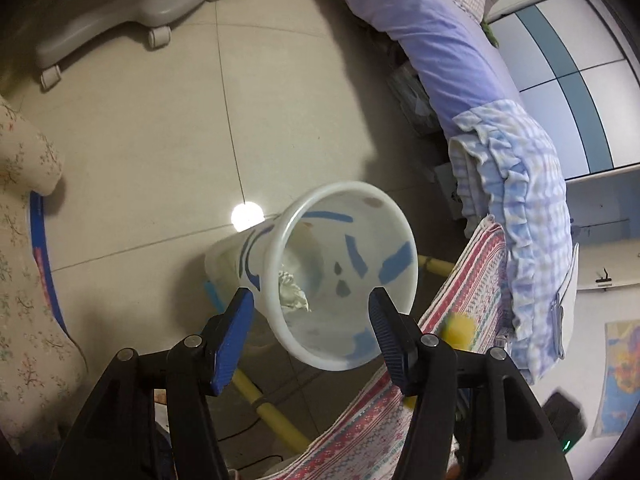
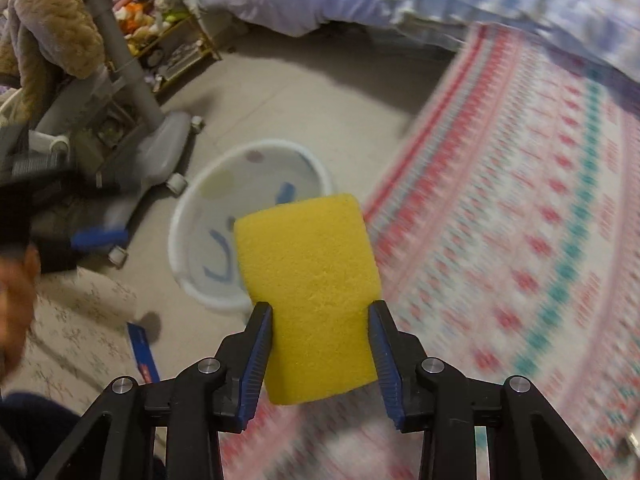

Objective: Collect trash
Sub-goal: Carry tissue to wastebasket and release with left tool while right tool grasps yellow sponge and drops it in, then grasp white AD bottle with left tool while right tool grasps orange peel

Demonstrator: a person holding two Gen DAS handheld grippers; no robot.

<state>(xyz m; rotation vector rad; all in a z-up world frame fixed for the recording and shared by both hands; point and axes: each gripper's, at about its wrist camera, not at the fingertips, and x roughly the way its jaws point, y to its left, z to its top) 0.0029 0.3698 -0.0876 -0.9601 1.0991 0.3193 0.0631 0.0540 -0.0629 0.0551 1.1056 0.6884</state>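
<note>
A white plastic bin [image 1: 344, 276] with blue marks stands on the floor, seen tilted in the left wrist view. A crumpled white paper [image 1: 294, 294] lies inside it. My left gripper [image 1: 312, 302] is open, its fingers on either side of the bin's near rim, holding nothing. My right gripper [image 2: 320, 312] is shut on a yellow sponge [image 2: 312, 292] and holds it in the air near the bin [image 2: 208, 216]. The sponge also shows blurred in the left wrist view [image 1: 460, 330].
A patterned red-and-teal cloth [image 2: 520, 240] covers a surface at the right. A bed with lilac and checked bedding [image 1: 460, 60] lies behind. A grey wheeled chair base [image 1: 120, 4] stands on the tiled floor. A floral cushion [image 1: 24, 280] is at the left.
</note>
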